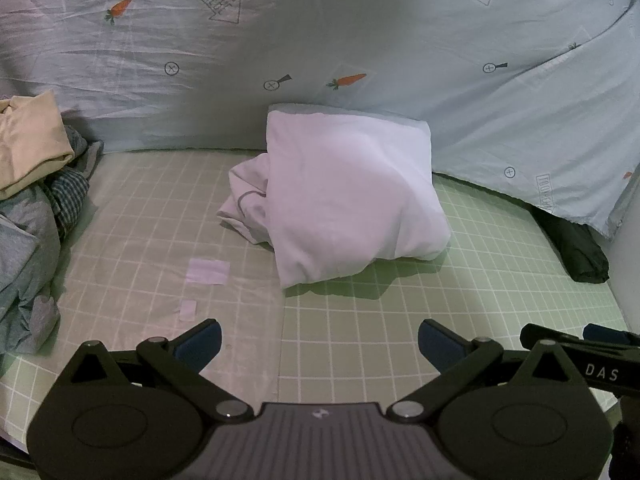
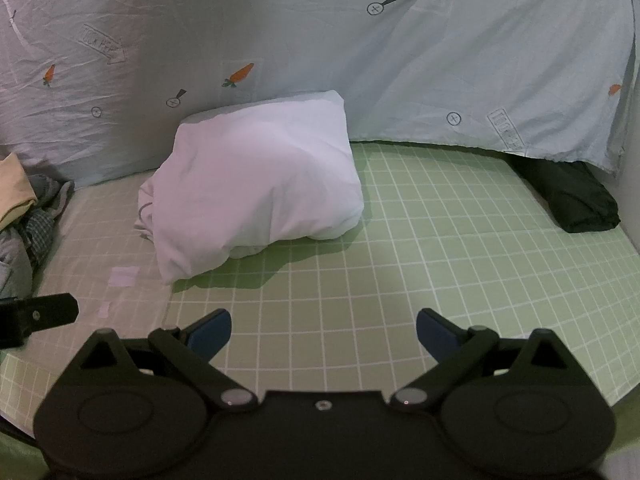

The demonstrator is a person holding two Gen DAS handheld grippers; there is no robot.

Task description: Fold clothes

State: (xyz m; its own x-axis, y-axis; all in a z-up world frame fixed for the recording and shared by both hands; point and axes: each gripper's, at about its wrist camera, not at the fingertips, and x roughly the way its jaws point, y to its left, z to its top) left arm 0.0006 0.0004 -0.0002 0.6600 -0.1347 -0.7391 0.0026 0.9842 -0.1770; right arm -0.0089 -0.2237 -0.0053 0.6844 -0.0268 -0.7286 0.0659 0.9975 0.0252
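Hovering above the green grid mat [image 1: 360, 344], the left gripper [image 1: 319, 342] and the right gripper [image 2: 323, 334] both stand with jaws spread wide and nothing between them; each points downward and forward at the one white garment [image 1: 352, 200], which lies bundled on the mat ahead of both tools, against the hanging carrot-print sheet [image 1: 160, 60]; neither gripper touches it. In the left wrist view the bundle sits ahead and slightly right of centre; in the right wrist view it sits ahead and to the left [image 2: 256, 184], so it lies roughly between the two, nearer the left by my reading; its long axis runs from near-left to far-right. Counted: one white bundle; one pile of mixed clothes [image 1: 36, 184] at far left; one dark rolled item [image 2: 576, 200] at far right; two grippers.
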